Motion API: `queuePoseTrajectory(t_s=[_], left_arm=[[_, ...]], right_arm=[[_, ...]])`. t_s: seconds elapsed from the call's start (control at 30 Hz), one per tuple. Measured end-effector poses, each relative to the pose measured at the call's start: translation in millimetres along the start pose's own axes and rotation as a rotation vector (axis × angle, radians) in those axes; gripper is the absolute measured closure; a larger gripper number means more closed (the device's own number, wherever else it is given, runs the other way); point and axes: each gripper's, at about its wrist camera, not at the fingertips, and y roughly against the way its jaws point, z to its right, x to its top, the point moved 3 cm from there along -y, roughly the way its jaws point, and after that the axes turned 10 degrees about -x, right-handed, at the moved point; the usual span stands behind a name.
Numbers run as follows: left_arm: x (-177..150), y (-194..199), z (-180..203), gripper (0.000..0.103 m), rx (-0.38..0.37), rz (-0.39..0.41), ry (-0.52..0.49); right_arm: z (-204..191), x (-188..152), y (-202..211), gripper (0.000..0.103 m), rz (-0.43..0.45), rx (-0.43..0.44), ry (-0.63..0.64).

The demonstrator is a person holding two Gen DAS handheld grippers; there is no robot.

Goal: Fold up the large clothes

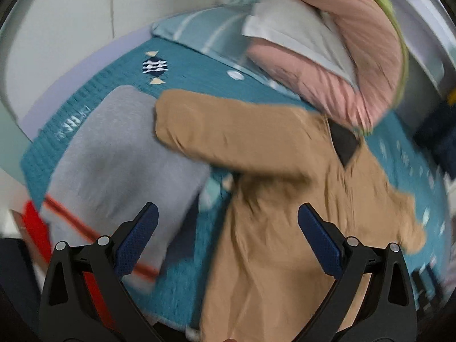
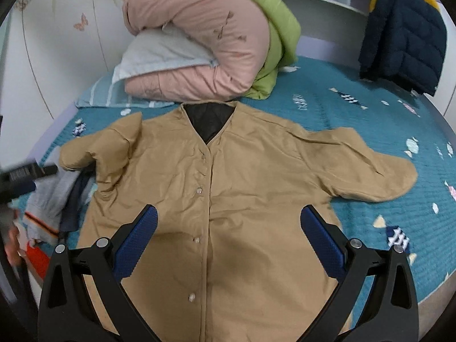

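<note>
A tan button-front jacket [image 2: 228,199] with a black lining at the neck lies flat, front up, on a teal bed cover [image 2: 356,108], sleeves spread to both sides. My right gripper [image 2: 228,216] is open and empty above the jacket's lower front. My left gripper [image 1: 228,213] is open and empty above the jacket's [image 1: 270,199] left side, near its left sleeve [image 1: 216,134]; that view is blurred. The left gripper's body shows in the right wrist view [image 2: 25,173] at the left edge.
A grey folded garment with an orange stripe [image 1: 119,156] lies left of the jacket, also in the right wrist view [image 2: 48,202]. A rolled pink and green quilt [image 2: 205,37] and pillow sit behind the collar. A navy puffer jacket [image 2: 401,37] hangs at the back right.
</note>
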Motion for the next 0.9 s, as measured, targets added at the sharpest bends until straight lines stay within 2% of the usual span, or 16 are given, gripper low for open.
queuePoseTrajectory(t_s=[0.07, 0.2, 0.43, 0.47, 0.53, 0.57, 0.6, 0.63, 0.67, 0.73, 0.8, 0.9], left_arm=[[13.9, -13.9, -14.7, 0.005, -0.008, 0.001, 0.037], [40.0, -51.5, -37.4, 0.005, 0.001, -0.047, 0.085], [57.4, -98.3, -60.3, 0.008, -0.034, -0.116, 0.148], [58.3, -101.3, -61.8, 0.013, -0.025, -0.125, 0.15], [60.0, -102.8, -62.1, 0.043, -0.012, -0.118, 0.132], [61.8, -102.4, -64.6, 0.054, -0.011, -0.102, 0.122], [63.0, -103.0, -66.7, 0.081, -0.029, -0.099, 0.123], [63.0, -102.8, -68.4, 0.093, -0.045, -0.102, 0.131], [63.9, -100.8, -72.5, 0.094, -0.058, -0.095, 0.145], [67.8, -83.5, -75.3, 0.096, -0.04, -0.035, 0.136], [77.1, -45.2, -75.5, 0.096, -0.012, 0.081, 0.1], [88.4, 16.0, -70.1, 0.096, -0.016, 0.229, 0.054]], right_arm=[[-10.2, 2.3, -15.4, 0.006, -0.009, 0.005, 0.018], [-29.7, 6.7, -42.7, 0.006, -0.034, 0.029, 0.049], [-53.3, 8.8, -67.0, 0.006, -0.05, 0.046, 0.089], [-56.2, 9.8, -69.7, 0.006, -0.052, 0.051, 0.093], [-63.5, 13.0, -74.5, 0.006, -0.052, 0.062, 0.097], [-67.8, 15.4, -77.6, 0.006, -0.051, 0.072, 0.097], [-72.5, 17.9, -81.7, 0.006, -0.053, 0.083, 0.097], [-76.7, 19.4, -84.4, 0.006, -0.055, 0.09, 0.097], [-82.4, 21.4, -88.5, 0.006, -0.054, 0.1, 0.098], [-95.6, 24.5, -98.2, 0.006, -0.056, 0.108, 0.115], [-107.1, 27.4, -108.7, 0.006, -0.065, 0.117, 0.126], [-134.1, 33.9, -123.6, 0.006, -0.067, 0.161, 0.147]])
